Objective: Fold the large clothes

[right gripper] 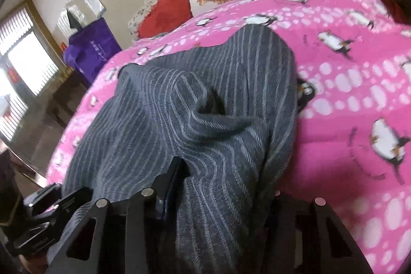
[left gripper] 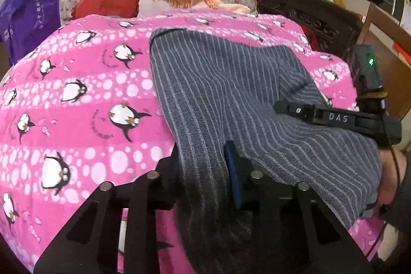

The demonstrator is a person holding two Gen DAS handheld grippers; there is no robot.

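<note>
We are gripping the grey striped garment [left gripper: 221, 84] lying on the pink penguin blanket [left gripper: 77, 99]. Our left gripper [left gripper: 205, 166] is clenching a fold of its near edge; our right gripper [right gripper: 223, 179] is pinching bunched cloth likewise.

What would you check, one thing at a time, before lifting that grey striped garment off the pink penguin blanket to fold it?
1. Left gripper has cloth between its fingers: ok, a bunch of the striped garment runs through them.
2. Right gripper has cloth between its fingers: ok, fabric fills the gap.
3. Both grips firm enough to lift: cannot tell, the pads are mostly hidden by cloth.
4. Garment lying flat: not ok, it is bunched and creased near the middle.
5. Room on the pink blanket to lay the fold: ok, bare blanket shows beside the garment.
6. Pillows clear of the garment: ok, they lie beyond the blanket's far edge.
</note>
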